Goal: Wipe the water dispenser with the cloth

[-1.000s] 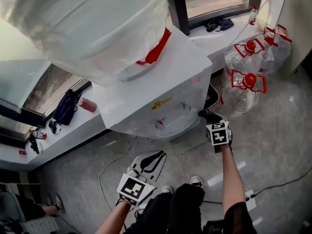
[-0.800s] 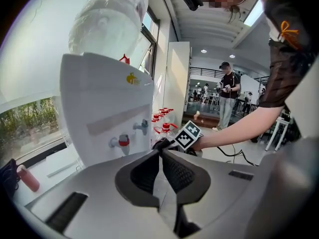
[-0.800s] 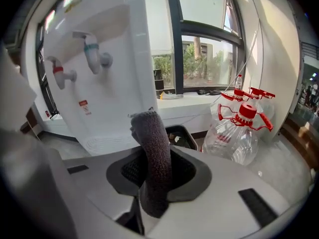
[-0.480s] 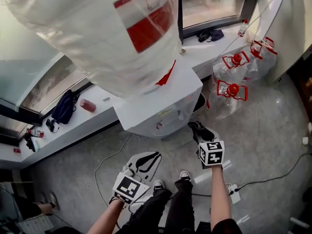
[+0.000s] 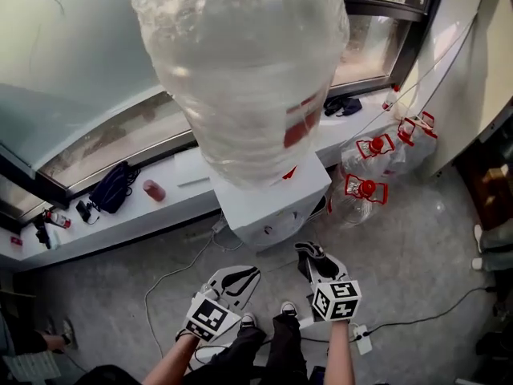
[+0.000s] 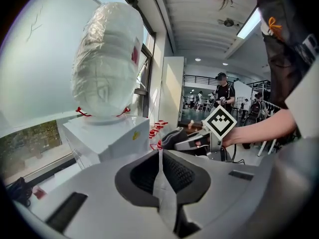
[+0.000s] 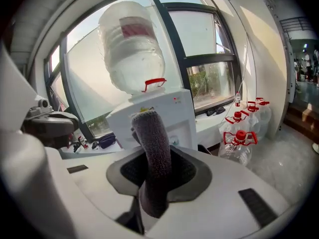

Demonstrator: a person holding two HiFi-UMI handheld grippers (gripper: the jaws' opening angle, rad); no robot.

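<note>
1. Grey polished floor (image 5: 449,247) fills the lower field. The person's legs and shoes stand at its near edge, with a white power strip (image 5: 358,337) just beside the right foot.
2. Nearest on the person's right, the right gripper (image 5: 309,253) has its jaws clamped on a dark grey cloth (image 7: 152,148), which stands up rolled between them. One second ago this gripper was up against the front corner of the water dispenser (image 5: 268,207). It now sits well back, with bare floor between cloth and cabinet.
3. On the person's left, the left gripper (image 5: 240,279) has its jaws closed together with nothing between them. It has stayed low beside the knee, and it too lies farther from the cabinet than before.
4. Each gripper's marker cube (image 5: 337,301) carries black-and-white square patterns and no lettering.
5. White cabinet of the water dispenser, standing against the sill. Its front bears a small yellow mark, too small to read.
6. Inverted bottle (image 5: 240,79) on top, wrapped in clear film. The print on its red label cannot be read.
7. Spare bottles (image 5: 365,189) with red caps stand just beside the cabinet and close off its right side. The left side is open except for a thin cable (image 5: 164,283) on the floor.
8. Window sill (image 5: 96,223) behind holds a dark bag (image 5: 112,187) and a red can (image 5: 153,189).
</note>
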